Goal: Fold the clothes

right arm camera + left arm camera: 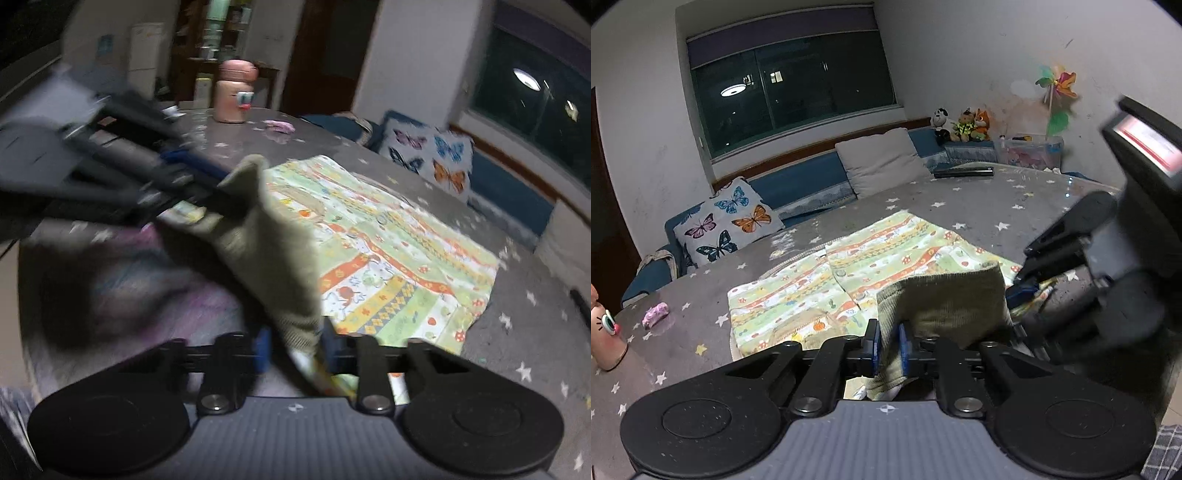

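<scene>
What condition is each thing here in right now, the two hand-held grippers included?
Left hand-held gripper: shut on the olive ribbed hem.
Right hand-held gripper: shut on the same hem.
Olive ribbed hem: lifted off the table.
Patterned garment: lying mostly flat.
Pink bottle: upright.
Pink scrap: crumpled.
Window blind: rolled up.

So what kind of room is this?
Probably a child's bedroom or playroom at home: a white butterfly-print cushion on a blue bench seat, three small stuffed animals and a colourful pinwheel by the dark window.

Star-print table (979, 192); patterned garment (798, 295), pink bottle (605, 332).
</scene>
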`<act>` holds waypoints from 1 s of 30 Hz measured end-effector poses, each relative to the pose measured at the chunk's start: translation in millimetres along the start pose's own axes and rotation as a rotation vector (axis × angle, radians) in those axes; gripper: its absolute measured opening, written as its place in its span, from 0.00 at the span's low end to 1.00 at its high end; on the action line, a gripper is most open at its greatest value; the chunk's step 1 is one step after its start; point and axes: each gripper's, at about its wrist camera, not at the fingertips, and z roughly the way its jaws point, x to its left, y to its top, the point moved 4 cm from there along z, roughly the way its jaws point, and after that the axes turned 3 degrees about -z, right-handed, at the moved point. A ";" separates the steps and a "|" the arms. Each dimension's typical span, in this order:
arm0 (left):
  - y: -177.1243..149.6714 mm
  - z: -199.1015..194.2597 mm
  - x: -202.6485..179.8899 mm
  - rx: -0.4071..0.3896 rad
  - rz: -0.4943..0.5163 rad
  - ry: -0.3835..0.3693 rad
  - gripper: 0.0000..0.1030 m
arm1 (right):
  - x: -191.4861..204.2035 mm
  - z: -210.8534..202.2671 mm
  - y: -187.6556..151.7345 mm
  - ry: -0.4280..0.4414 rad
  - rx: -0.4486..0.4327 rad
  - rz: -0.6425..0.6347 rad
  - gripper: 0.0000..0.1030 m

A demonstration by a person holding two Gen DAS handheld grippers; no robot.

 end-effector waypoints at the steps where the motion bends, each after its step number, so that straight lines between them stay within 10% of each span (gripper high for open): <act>1: -2.3 -2.5 -0.2 0.002 0.007 0.005 0.26 | -4.4 1.3 2.9 0.004 -0.003 0.028 0.16; 4: -13.7 -12.8 0.9 0.009 0.037 0.035 0.50 | -15.3 -0.5 10.7 0.013 -0.025 0.090 0.14; 15: -45.2 1.1 3.3 0.051 0.240 0.174 0.54 | -26.4 -7.6 25.5 -0.006 -0.069 0.128 0.12; 19: -54.1 14.7 9.4 0.086 0.277 0.209 0.16 | -25.3 -9.8 26.2 -0.022 -0.085 0.132 0.10; 30: -44.4 -31.0 7.3 0.040 0.211 0.200 0.06 | -12.8 -35.7 19.3 -0.022 -0.113 0.141 0.08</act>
